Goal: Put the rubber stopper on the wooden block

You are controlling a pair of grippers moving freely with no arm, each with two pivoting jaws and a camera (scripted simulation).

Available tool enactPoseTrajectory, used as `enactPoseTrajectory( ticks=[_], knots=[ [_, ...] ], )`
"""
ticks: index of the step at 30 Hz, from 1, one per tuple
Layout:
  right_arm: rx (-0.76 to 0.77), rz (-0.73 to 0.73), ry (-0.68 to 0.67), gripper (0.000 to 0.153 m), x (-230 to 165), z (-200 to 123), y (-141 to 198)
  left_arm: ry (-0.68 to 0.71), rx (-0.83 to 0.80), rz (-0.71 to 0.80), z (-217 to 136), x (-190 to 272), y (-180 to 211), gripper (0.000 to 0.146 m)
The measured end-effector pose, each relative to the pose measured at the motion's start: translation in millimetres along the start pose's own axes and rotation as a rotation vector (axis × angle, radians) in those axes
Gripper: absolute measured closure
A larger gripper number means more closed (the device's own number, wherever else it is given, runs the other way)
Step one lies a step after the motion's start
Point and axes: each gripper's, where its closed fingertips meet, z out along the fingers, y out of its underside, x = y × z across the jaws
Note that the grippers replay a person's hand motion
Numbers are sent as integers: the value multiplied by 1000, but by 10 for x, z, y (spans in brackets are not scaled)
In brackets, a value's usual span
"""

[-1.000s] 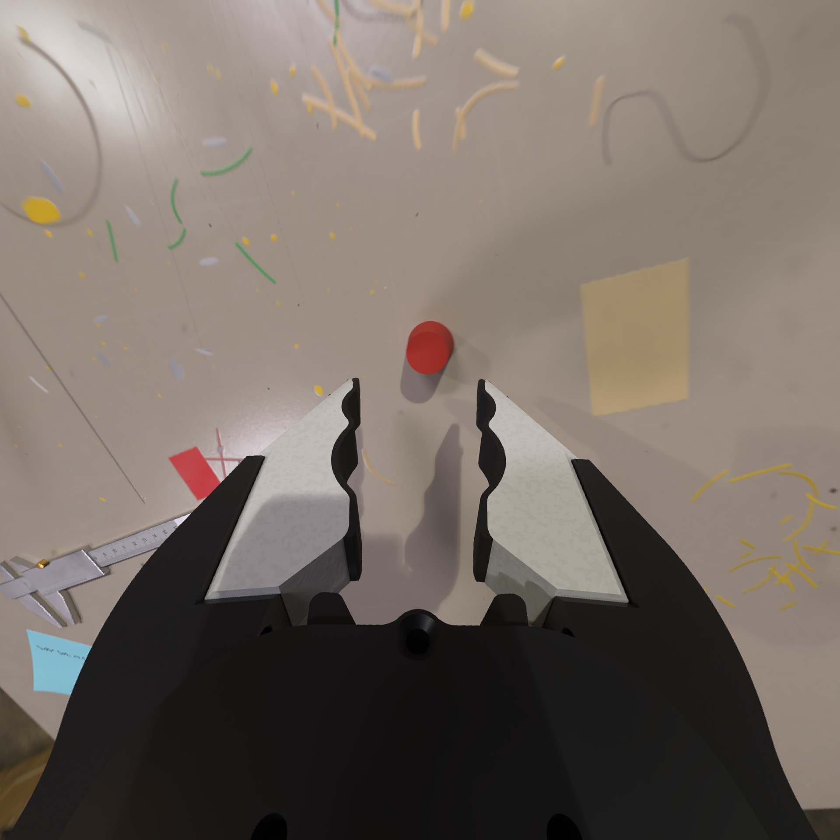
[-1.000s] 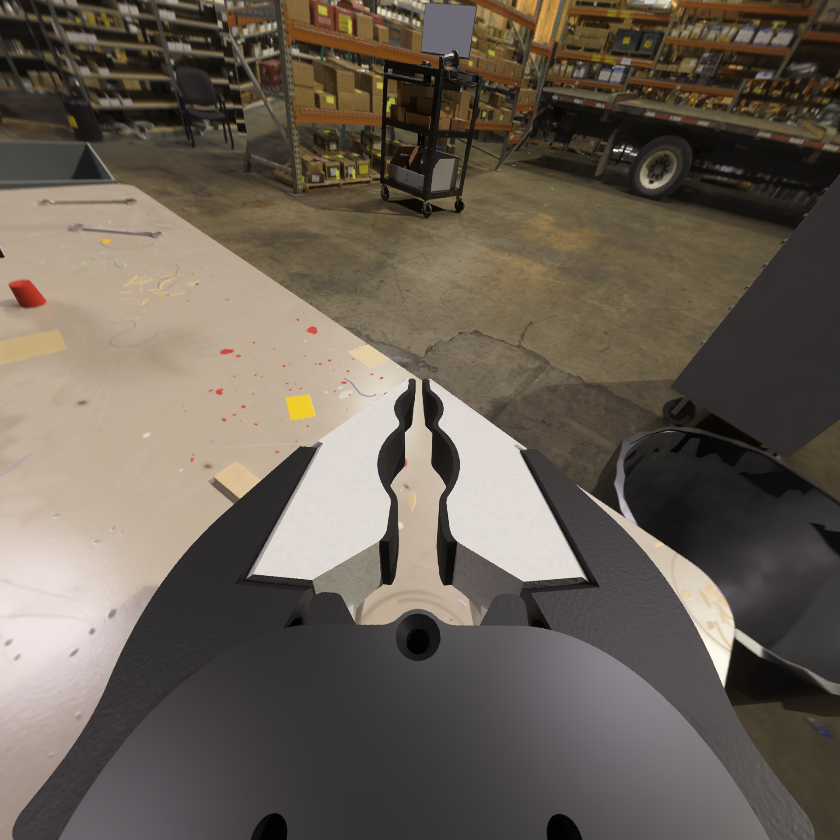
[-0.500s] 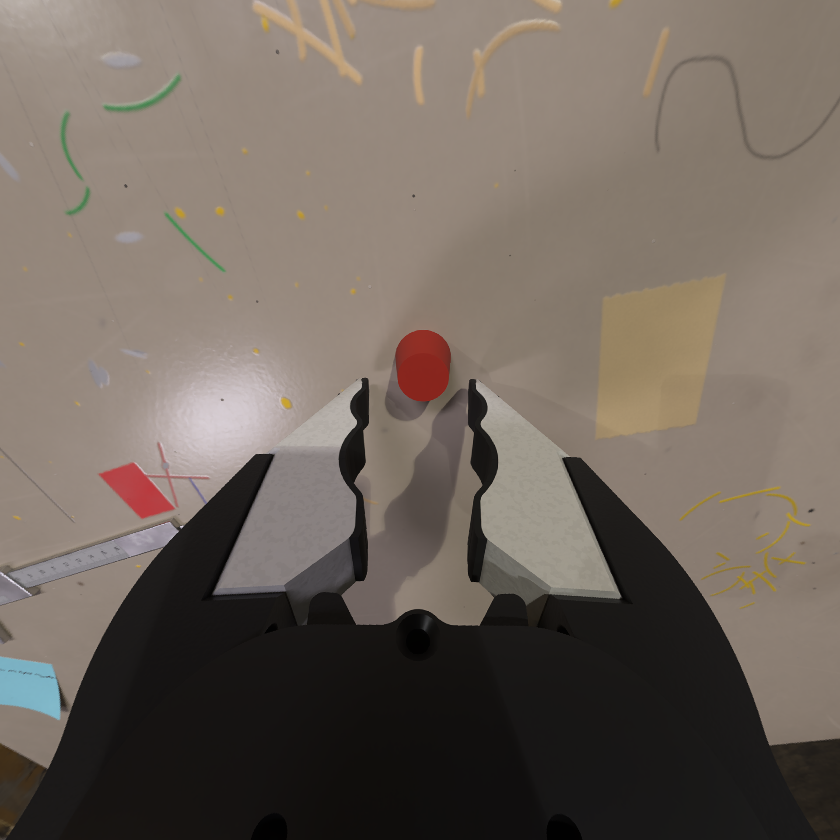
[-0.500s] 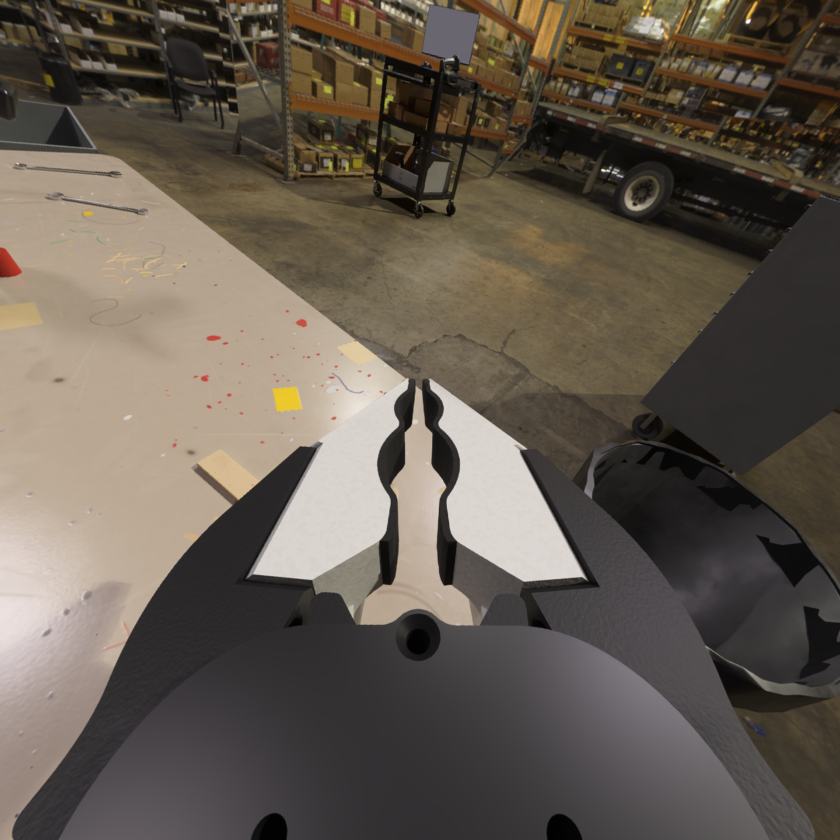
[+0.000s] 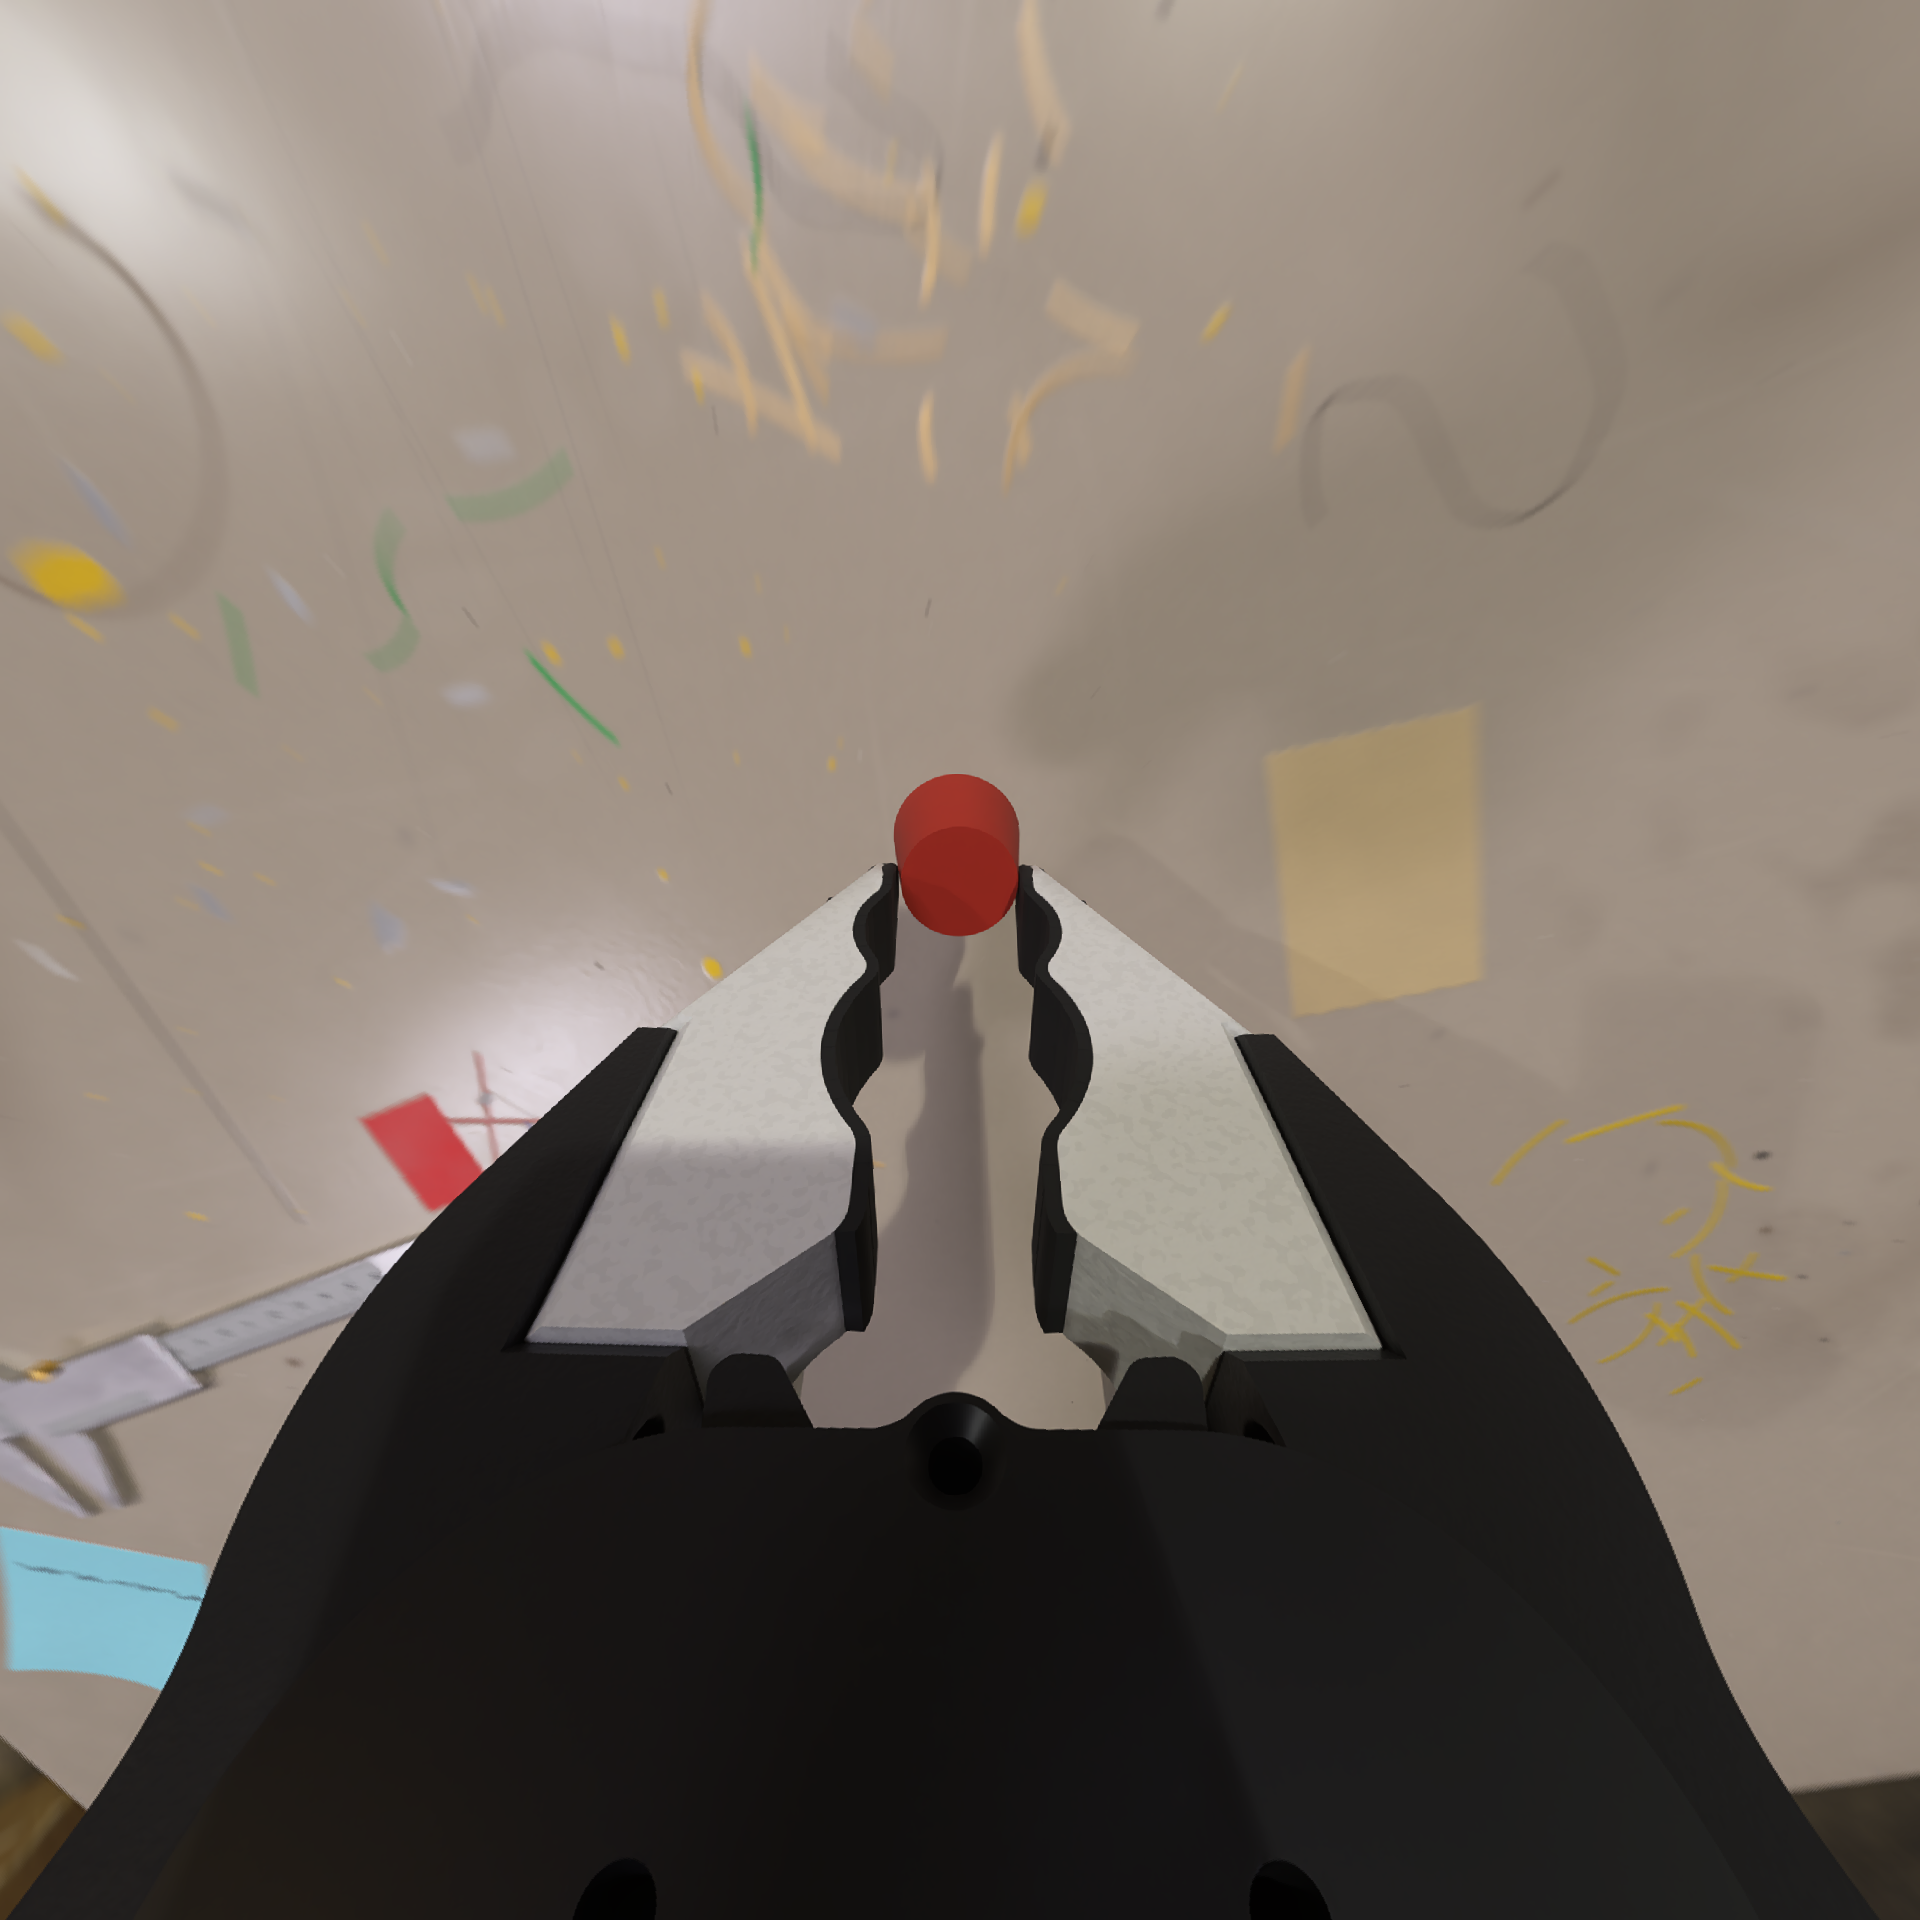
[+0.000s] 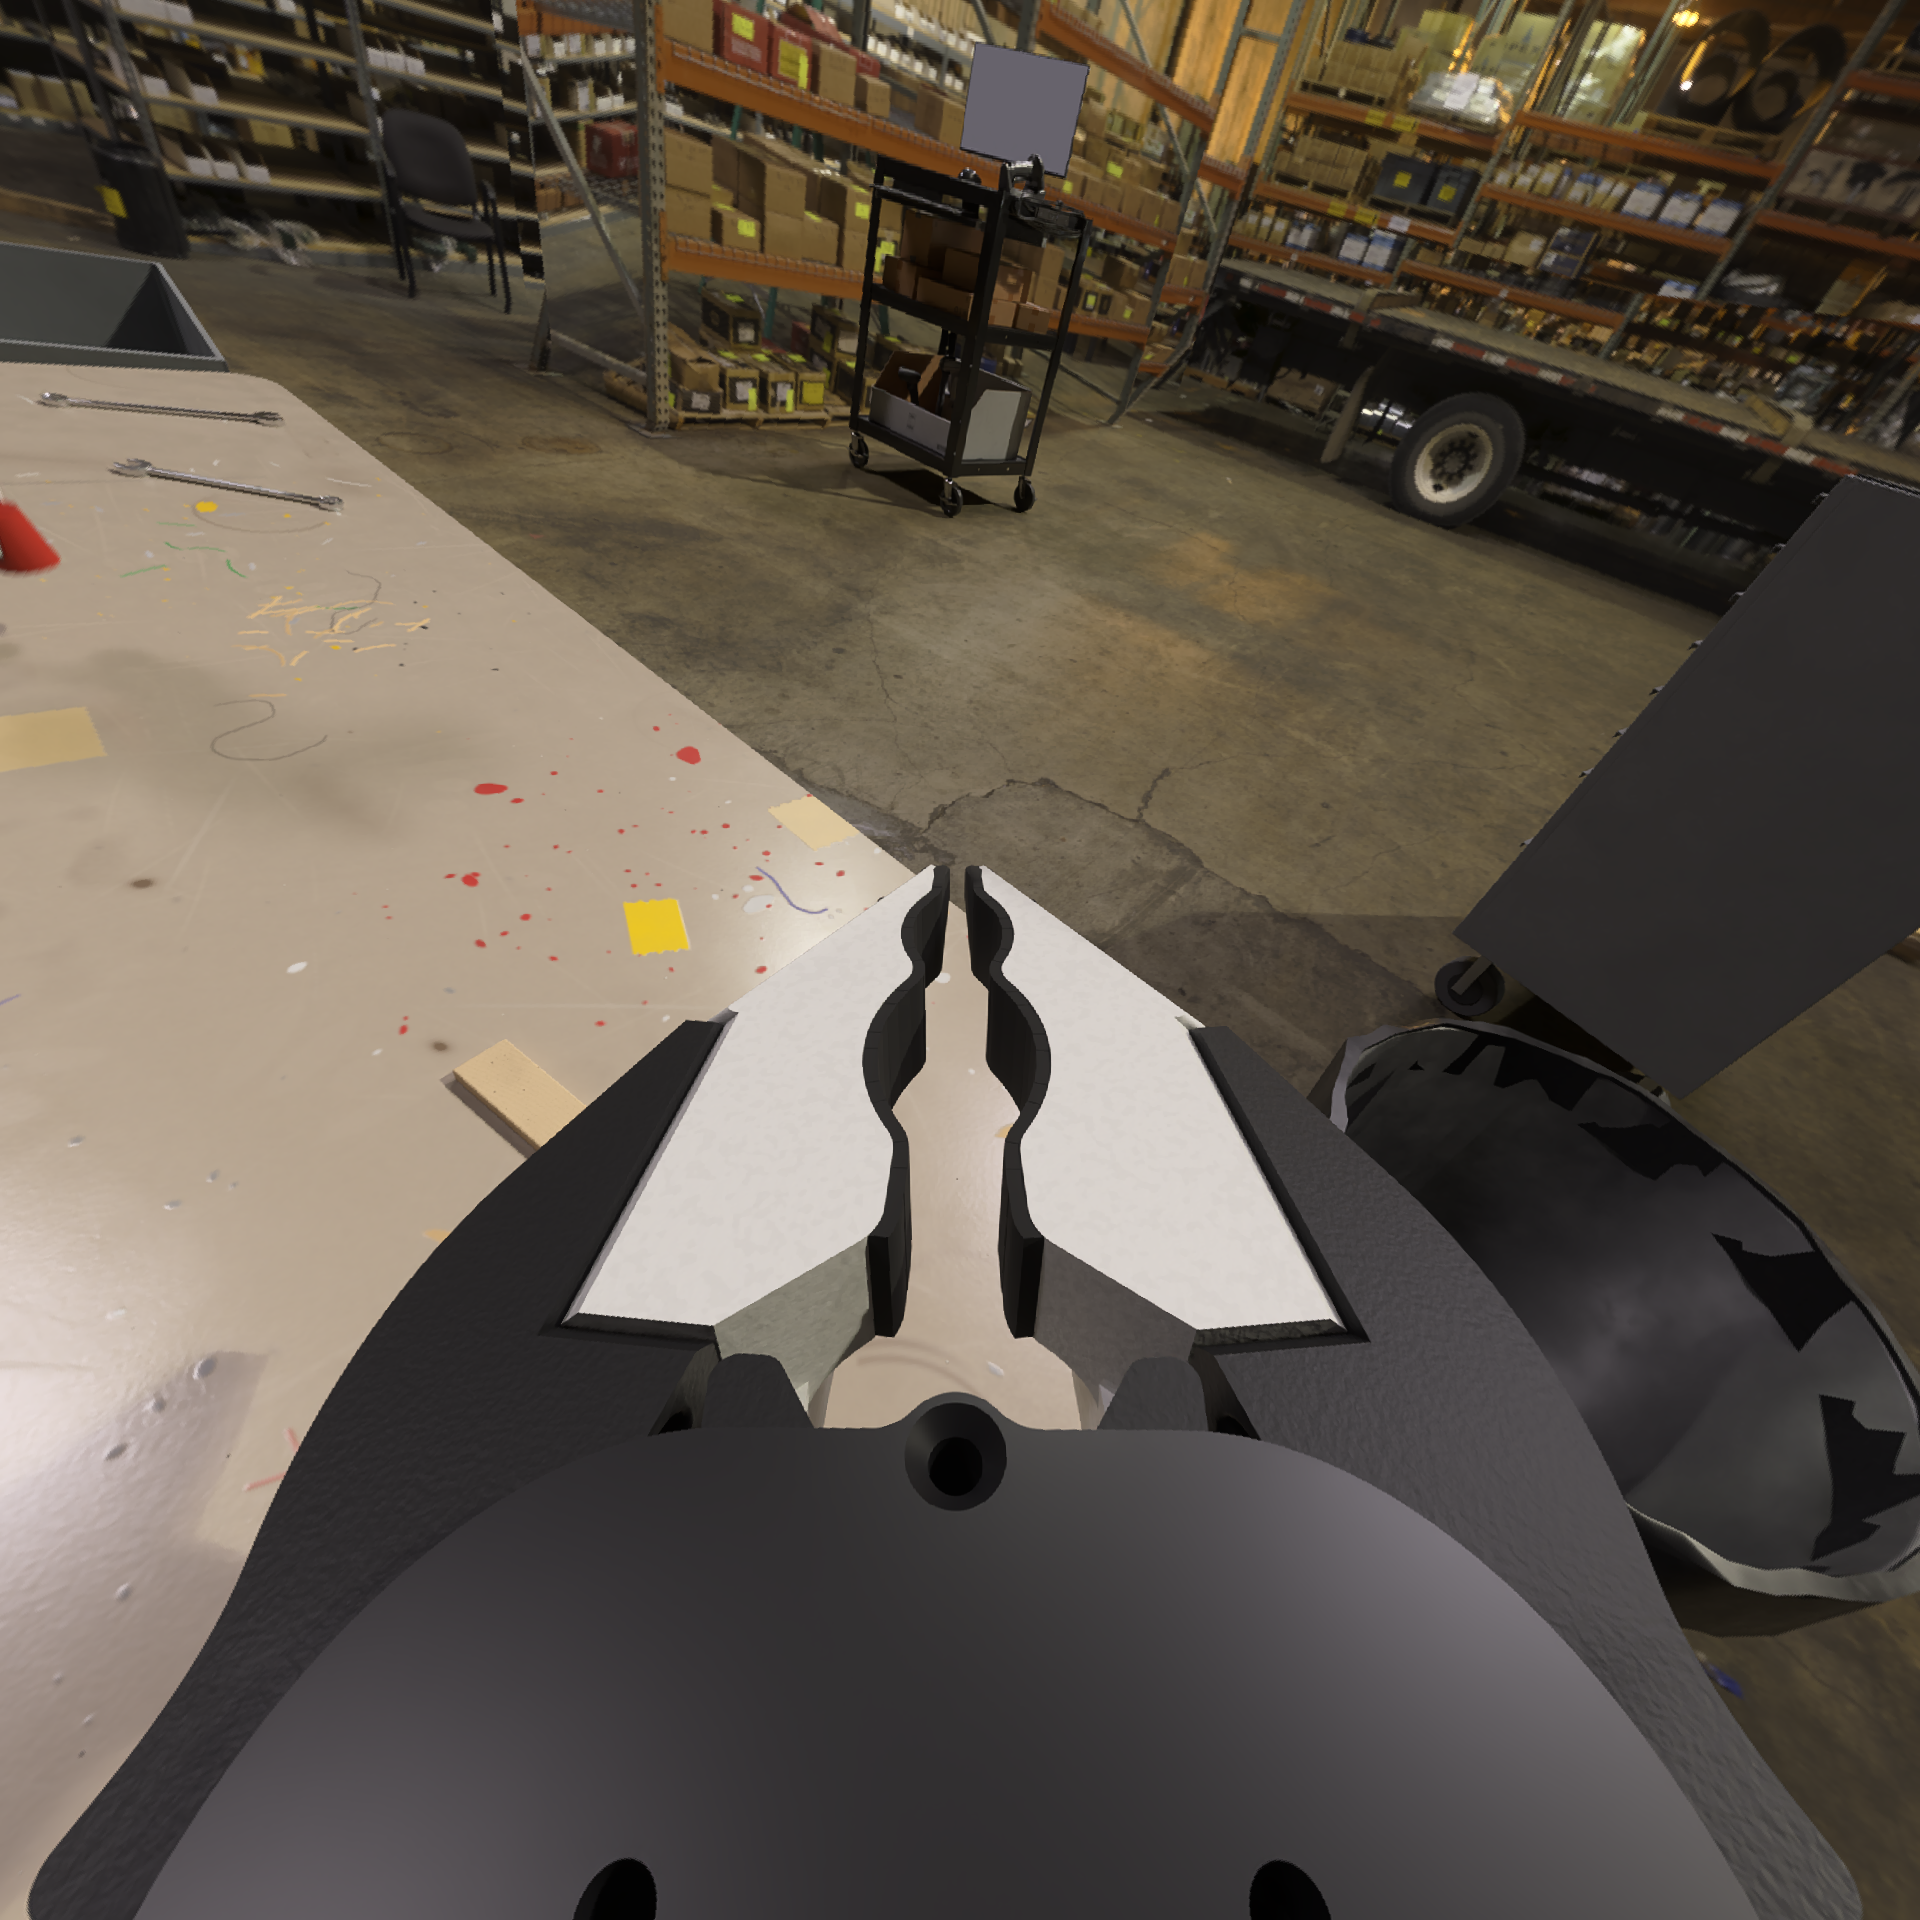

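The red rubber stopper point(image 5: 956, 852) sits between the fingertips of my left gripper point(image 5: 954, 883), which is shut on it and holds it a little above the beige table point(image 5: 1143, 644). The stopper also shows at the far left edge of the right wrist view point(image 6: 21, 535). The flat wooden block point(image 6: 514, 1091) lies on the table just left of my right gripper point(image 6: 956, 878), which is shut and empty near the table's right edge. The block is not in the left wrist view.
A steel caliper point(image 5: 104, 1371), a blue note point(image 5: 94, 1600) and a tan tape patch point(image 5: 1371, 862) lie around the left gripper. Two wrenches point(image 6: 229, 488) and a grey bin point(image 6: 94, 312) are at the far end. A black tub point(image 6: 1662, 1299) stands on the floor beyond the table edge.
My left gripper moved forward over the stopper, closed on it and rose with it, so the table looks farther away. The right gripper stayed shut and its view shifted slightly.
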Motion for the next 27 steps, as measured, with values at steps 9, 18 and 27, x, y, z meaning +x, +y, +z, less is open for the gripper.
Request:
enactPoseTrajectory(
  ticks=[9, 18, 27],
  knots=[
    [4, -2, -15, 150, -38, 14, -16, 36, 244, 499, -955, 1500, -1057, 124],
    [16, -22, 2, 150, -10, -43, -68, 202, 141, 917, -1, 3156, -1403, 124],
    [-6, -26, -4, 150, -22, -5, 16, 227, 72, 1054, 494, 3711, -1546, 124]
  ],
)
